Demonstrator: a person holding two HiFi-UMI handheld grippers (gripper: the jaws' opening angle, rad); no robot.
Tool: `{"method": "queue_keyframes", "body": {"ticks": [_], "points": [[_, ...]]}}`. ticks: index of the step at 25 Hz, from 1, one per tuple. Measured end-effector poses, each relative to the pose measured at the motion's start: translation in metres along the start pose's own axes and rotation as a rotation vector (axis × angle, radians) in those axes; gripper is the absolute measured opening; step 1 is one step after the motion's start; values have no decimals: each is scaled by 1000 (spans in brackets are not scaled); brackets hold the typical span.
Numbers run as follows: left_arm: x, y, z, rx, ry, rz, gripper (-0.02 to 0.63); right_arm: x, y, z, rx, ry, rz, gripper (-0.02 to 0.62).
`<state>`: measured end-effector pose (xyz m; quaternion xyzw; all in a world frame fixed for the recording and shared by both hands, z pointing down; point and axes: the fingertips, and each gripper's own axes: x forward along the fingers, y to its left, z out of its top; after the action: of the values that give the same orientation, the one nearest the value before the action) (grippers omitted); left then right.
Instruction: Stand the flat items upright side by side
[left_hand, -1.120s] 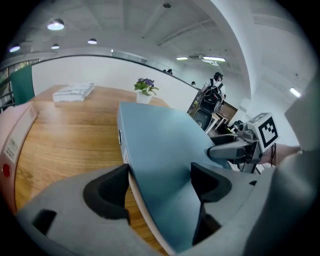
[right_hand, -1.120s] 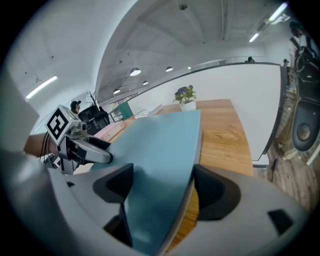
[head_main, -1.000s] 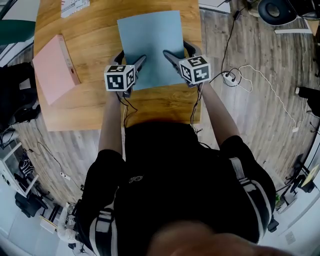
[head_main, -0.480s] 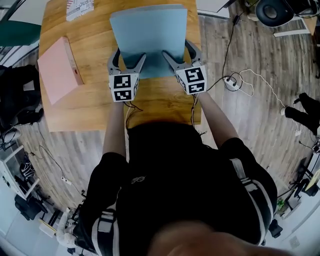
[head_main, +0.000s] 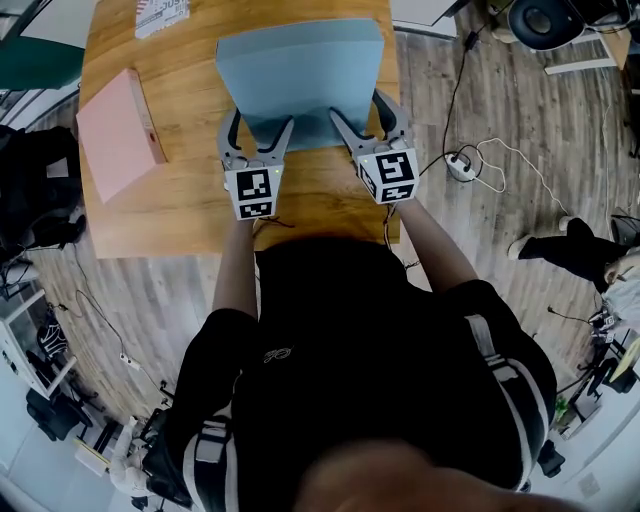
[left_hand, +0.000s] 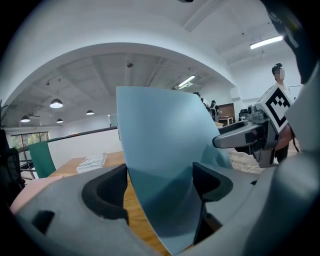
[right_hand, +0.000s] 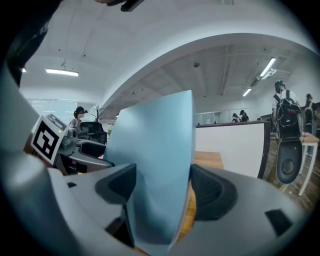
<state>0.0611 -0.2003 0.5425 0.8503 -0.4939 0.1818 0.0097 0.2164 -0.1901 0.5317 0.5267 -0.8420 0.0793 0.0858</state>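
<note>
A second ago the blue folder lay flat on the bench. Now it is tipped up. Its top edge is high and close to the head camera, and its low edge is down near the bench. Both tools sat lower on the folder before. Now they are higher and turned, so their marker cubes face the other way.

The left tool grips the low left part of the blue folder. In the left gripper view the folder fills the gap between the two jaws, and both pads touch it. The right tool grips the low right part. Its jaws have just been closing a little, with the folder between them. In the right gripper view the jaws stand fairly wide, but the folder fills the whole gap and both pads press on it. So both tools hold the same folder, one on each side.

There are two tools. There is one blue folder, held up over the middle of the bench. There is one pink folder. It lies on the left part of the bench, well apart from the blue one. There is one white booklet at the far edge of the bench.
</note>
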Motion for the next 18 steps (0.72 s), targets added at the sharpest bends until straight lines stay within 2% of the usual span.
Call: {"method": "queue_keyframes", "body": {"ticks": [6,14,18], "points": [[-24,-12,-5,27,19,4,411,-31,15,-3,-11,8,79,348],[-48,-22,-8,-31,34,-22,403,-53,28,-5,9,6,77,350],[-60,-26,-11,-56,29,-39,385,-69,35,-11,-12,34,163,357]]}}
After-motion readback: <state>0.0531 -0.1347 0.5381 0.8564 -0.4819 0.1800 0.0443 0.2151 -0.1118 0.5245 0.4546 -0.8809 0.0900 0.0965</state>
